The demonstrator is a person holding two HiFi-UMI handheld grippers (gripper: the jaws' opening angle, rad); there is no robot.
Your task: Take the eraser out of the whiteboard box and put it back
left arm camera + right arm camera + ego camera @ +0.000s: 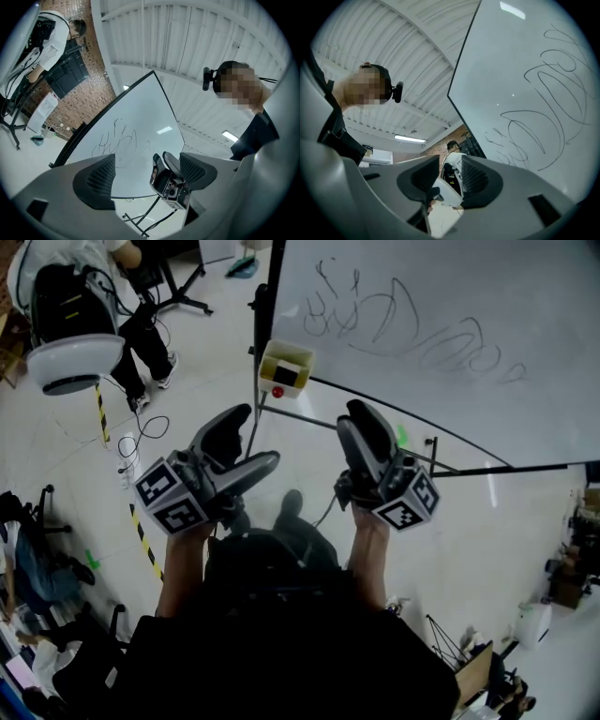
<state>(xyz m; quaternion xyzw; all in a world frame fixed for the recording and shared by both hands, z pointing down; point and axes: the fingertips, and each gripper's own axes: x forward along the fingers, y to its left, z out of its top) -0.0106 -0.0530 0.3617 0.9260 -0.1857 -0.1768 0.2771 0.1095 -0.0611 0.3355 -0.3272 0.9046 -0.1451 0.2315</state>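
Eraser [284, 376] apparently in box [298, 360]; left gripper [261, 435] and right gripper [349, 415] stand open, empty, well short. Skewed reach may knock box.

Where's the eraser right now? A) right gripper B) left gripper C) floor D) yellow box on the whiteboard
D: the eraser sits in the yellow box at the left edge of the whiteboard, and the left gripper and right gripper both have jaws apart with nothing between them.
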